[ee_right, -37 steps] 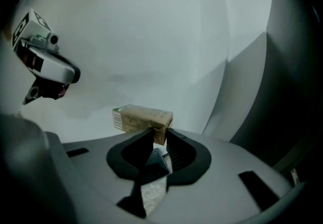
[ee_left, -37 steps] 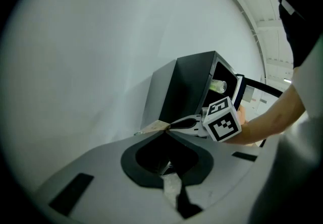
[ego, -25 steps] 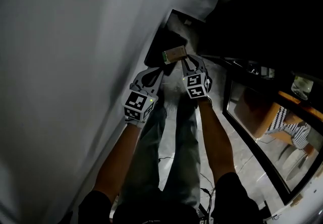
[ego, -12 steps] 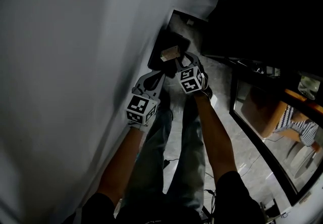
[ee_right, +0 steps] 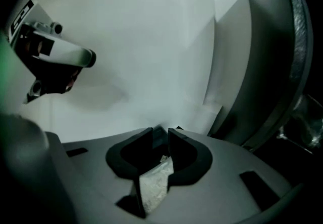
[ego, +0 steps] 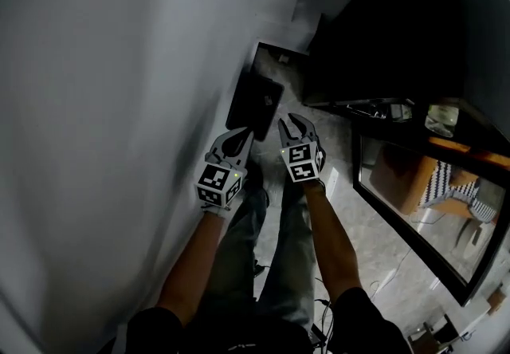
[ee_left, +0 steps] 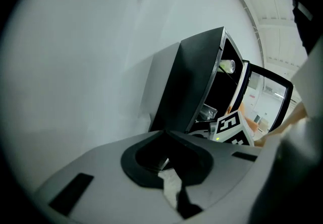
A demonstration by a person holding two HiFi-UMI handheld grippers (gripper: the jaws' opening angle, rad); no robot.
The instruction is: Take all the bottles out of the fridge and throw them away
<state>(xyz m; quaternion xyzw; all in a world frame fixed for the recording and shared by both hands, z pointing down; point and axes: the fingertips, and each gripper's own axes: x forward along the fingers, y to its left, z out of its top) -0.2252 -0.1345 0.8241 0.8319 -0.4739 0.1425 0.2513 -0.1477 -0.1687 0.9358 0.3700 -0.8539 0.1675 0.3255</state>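
Since the bottle is gone, right gripper (ego: 289,120) jaws slightly apart, just closing, empty, left gripper (ego: 245,135) jaws together, empty

1. Can't see into the fridge (ego: 374,33) from the head view: pure black on the far right.
2. Catching a pale thing (ego: 441,116) by the far end of the glass door (ego: 398,209), too dim and small to name.
3. Glimpsing a small greenish glint (ee_left: 227,65) in the fridge opening from the left gripper view; can't call it.
4. Losing both arms (ego: 195,261) off the near edge at the shoulders.
5. Seeing the left gripper (ee_right: 86,56) chopped by the left edge of the right gripper view, green blur (ee_right: 6,66) beside it.
6. No telling what sits inside the black bin (ego: 255,103).
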